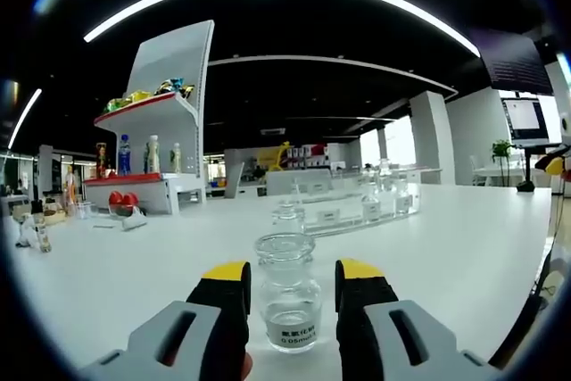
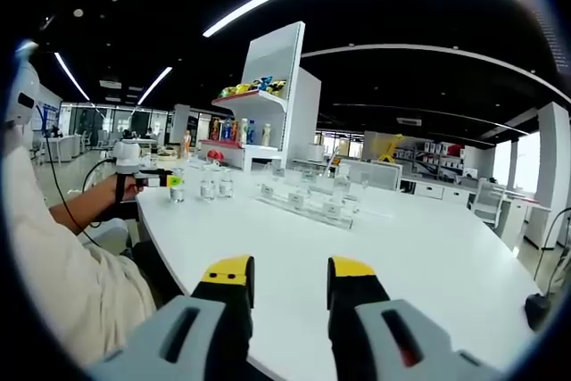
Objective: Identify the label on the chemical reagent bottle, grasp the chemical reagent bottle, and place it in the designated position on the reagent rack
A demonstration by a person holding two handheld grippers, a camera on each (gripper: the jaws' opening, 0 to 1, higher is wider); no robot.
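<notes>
Lining up on the reagent bottle

You're straddling the labelled reagent bottle with the spread left gripper, label facing you for reading; right gripper is idling agape, short of the reagent rack.

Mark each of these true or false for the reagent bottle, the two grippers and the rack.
1. A clear reagent bottle stands between the left gripper jaws. True.
2. That bottle is full to the neck. False: liquid fills only its lower part.
3. The right gripper holds a bottle. False: its jaws are open with nothing between them.
4. The clear reagent rack sits on the white table beyond the bottle. True.
5. The bottle carries a white label. True.
</notes>
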